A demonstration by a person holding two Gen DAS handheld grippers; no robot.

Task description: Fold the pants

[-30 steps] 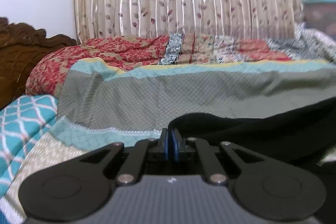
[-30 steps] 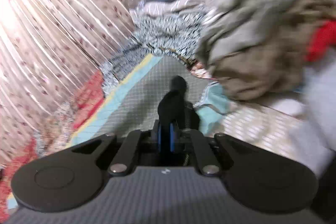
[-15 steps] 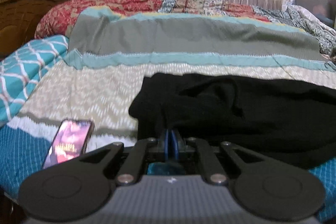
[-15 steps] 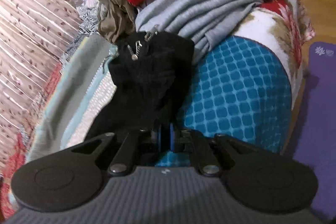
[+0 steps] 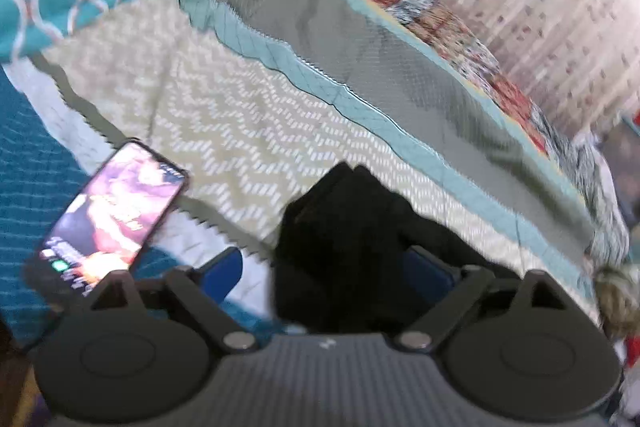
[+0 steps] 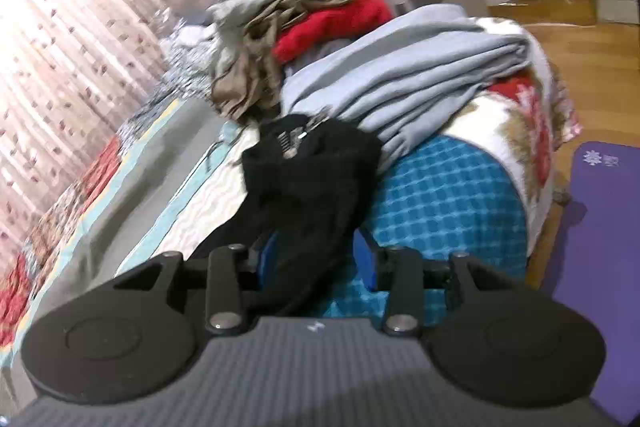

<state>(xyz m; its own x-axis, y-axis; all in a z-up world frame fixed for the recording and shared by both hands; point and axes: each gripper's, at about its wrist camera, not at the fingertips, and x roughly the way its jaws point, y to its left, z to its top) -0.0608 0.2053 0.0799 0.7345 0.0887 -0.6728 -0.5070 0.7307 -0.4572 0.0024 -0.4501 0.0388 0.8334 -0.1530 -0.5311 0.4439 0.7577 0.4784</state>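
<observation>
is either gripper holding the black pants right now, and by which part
Nothing is held. The left gripper and right gripper have just been opening; the black fabric pants lie loose between the fingers of both.

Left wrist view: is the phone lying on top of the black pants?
No, the phone lies on the bedspread to the left of the black pants, with patterned cover showing between them.

Patterned bedspread [image 5: 248, 131], black pants [image 5: 344, 227], phone [image 5: 116, 211], heaped clothes [image 6: 400, 75]
</observation>
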